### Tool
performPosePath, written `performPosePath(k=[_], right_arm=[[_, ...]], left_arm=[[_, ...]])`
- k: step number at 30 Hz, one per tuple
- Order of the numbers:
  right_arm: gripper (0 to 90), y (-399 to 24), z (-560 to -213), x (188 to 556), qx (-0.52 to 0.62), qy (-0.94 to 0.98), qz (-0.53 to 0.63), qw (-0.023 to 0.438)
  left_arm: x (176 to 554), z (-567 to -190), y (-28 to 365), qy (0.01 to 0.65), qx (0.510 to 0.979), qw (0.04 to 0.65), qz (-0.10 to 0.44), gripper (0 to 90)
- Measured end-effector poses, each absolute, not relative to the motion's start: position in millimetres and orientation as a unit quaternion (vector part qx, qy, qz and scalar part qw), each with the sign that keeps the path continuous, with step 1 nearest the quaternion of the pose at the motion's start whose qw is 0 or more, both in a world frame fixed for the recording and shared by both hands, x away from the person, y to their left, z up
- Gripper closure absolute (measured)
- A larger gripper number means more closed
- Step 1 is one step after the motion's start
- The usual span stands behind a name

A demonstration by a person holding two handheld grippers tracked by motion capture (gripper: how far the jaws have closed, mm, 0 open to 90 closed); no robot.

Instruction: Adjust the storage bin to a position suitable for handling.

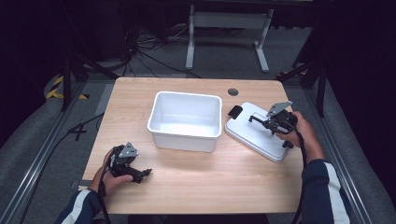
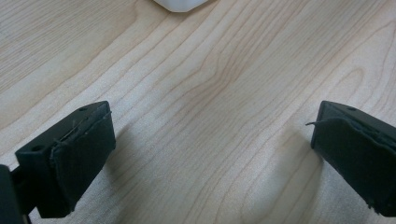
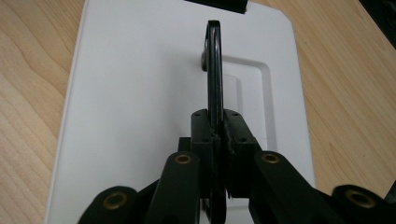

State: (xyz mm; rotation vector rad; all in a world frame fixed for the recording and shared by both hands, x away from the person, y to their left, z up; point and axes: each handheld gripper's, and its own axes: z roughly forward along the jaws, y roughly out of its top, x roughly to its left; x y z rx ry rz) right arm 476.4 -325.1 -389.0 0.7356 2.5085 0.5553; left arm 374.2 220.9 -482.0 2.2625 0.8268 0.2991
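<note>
Right tongs (image 3: 217,135) clamped on the lid's (image 3: 140,93) thin black handle (image 3: 215,70), raised upright. Lid lies flat under them, beside the white tub (image 1: 185,120). Likely light, stiff, slick plastic; the handle is the sensible hold. Left tongs (image 2: 210,154) wide, nothing between, over bare table (image 2: 210,70).

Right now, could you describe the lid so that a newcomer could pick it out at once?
On the wooden table, look right of the open white tub. The lid lies flat there, white, with a thin black handle standing on edge, pinched by the right gripper.
</note>
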Motion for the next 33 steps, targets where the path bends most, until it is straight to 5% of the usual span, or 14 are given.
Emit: performPosePath(k=[18,33], right_arm=[[75.5,-328,-387,473,0.287,0.900,0.232,0.231],[54.0,-326,-375,467,0.309,0.888,0.261,0.220]], left_arm=[[374,-482,221,0.319,0.873,0.350,0.115,0.2],[375,-482,221,0.316,0.875,0.349,0.116,0.3]])
